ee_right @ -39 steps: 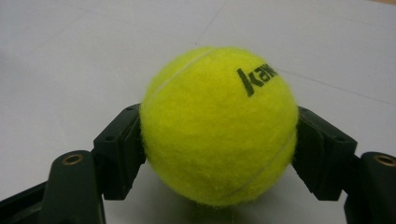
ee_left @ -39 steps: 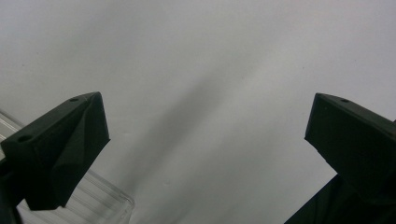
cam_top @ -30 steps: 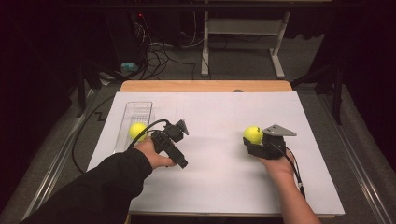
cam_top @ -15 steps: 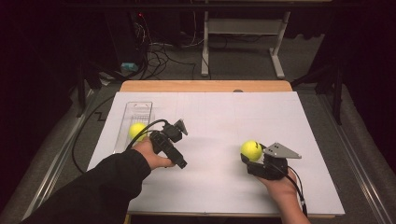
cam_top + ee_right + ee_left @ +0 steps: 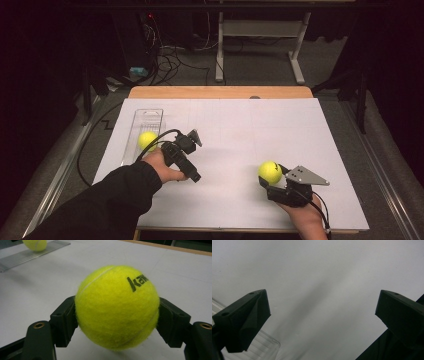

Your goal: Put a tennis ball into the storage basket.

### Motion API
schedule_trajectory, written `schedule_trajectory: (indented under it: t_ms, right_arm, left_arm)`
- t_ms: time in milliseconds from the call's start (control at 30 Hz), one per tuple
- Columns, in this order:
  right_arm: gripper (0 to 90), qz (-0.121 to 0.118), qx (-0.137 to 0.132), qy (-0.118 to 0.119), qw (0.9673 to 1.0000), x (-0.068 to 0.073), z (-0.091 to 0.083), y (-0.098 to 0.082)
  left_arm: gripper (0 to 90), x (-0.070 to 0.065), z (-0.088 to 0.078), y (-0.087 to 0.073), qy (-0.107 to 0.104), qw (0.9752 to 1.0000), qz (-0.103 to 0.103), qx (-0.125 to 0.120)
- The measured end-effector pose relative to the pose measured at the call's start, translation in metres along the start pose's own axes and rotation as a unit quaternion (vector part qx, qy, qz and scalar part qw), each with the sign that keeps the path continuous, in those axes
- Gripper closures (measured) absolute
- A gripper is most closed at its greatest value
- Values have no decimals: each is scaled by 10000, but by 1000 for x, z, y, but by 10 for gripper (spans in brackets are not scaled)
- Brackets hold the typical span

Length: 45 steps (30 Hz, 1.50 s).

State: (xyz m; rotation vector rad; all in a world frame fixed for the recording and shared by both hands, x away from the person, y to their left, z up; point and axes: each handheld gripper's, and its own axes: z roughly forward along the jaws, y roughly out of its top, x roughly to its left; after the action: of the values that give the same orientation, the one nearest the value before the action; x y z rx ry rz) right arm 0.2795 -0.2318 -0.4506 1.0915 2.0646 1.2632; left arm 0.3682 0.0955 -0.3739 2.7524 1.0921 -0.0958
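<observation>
Gripping tennis ball point(image 5: 117, 307) over table point(image 5: 240, 130)

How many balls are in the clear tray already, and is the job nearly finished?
One tennis ball already sits in the clear tray at the table's left. The right gripper has its jaws shut on the second tennis ball, out on the white sheet, apart from the tray. The left gripper is open beside the tray, holding nothing. What looks left: carrying that ball over and dropping it in.
</observation>
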Motion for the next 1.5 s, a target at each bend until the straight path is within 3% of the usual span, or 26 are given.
schedule_trajectory:
  t_ms: [533, 800, 1067, 1500]
  right_arm:
    - [269, -261, 35, 381, 9989, 32, 25, 6]
    - [269, -394, 11, 573, 9976, 50, 34, 14]
    - [270, -592, -71, 819, 9949, 70, 43, 25]
    - [270, -720, -83, 1159, 9906, 93, 62, 23]
  left_arm:
    - [5, -5, -13, 1, 4, 9999, 10, -108]
    - [5, -10, -18, 5, 84, 9999, 55, -24]
    - [5, -14, -25, 8, 77, 9999, 127, -39]
    - [5, -22, -26, 16, -41, 9998, 179, -91]
